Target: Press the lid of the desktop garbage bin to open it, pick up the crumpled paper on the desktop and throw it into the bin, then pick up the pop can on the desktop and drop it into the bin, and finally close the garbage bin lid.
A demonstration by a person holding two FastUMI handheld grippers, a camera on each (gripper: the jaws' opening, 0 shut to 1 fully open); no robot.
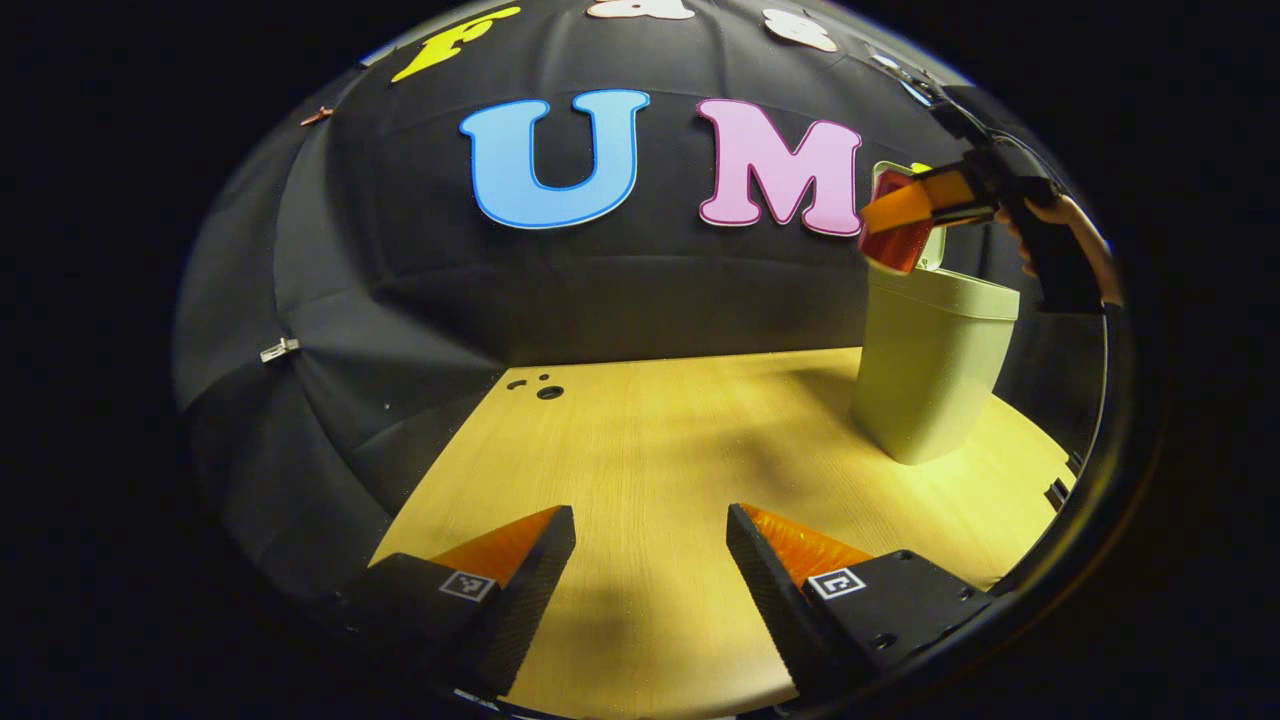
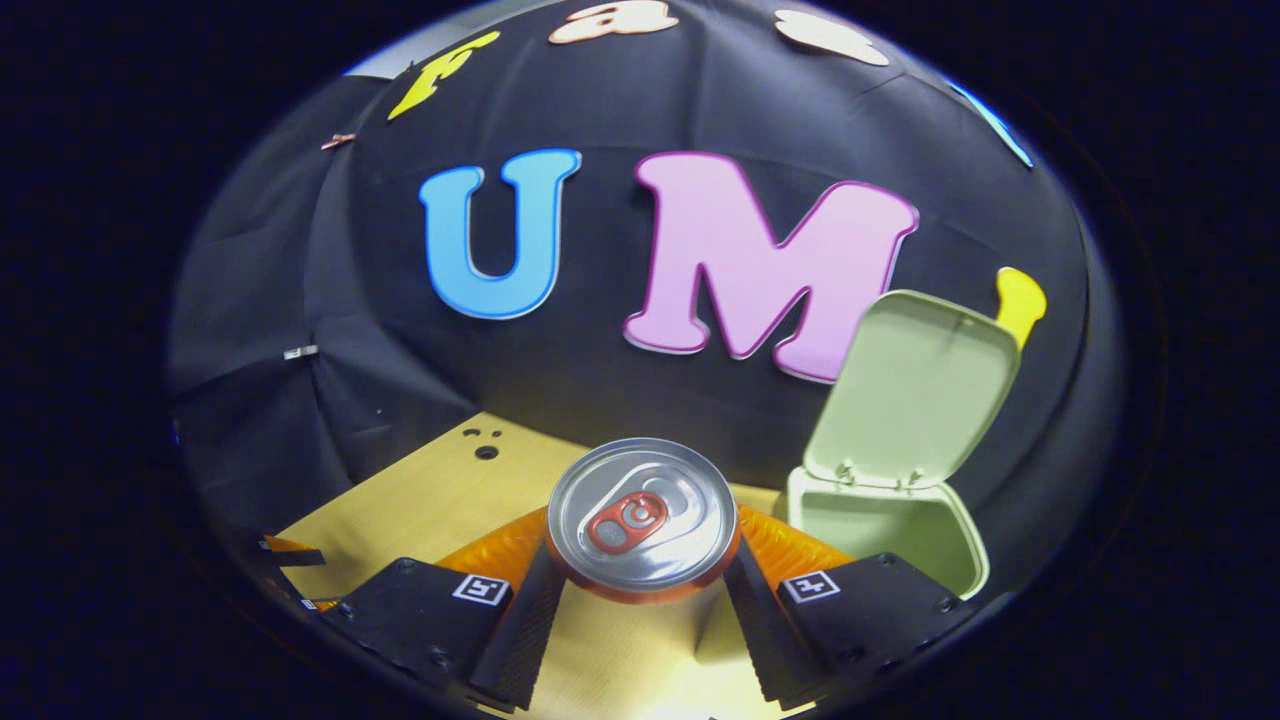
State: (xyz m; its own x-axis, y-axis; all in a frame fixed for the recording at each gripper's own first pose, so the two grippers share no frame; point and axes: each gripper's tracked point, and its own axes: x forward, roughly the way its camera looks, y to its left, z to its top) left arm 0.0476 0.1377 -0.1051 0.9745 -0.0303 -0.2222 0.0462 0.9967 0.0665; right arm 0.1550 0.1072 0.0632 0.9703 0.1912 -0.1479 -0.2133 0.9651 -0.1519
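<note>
We read no usable text: the square coded tags (image 1: 837, 582) on the fingers carry only black-and-white patterns.

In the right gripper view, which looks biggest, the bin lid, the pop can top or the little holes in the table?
1. Bin lid, but close to the can.
2. Pop can top; it is nearer the camera, so this order is unsure.
3. Table holes, clearly smallest.

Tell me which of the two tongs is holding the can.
The right tongs: shut on the pop can, held above the open bin. The left tongs are open, over the bare table.
</note>
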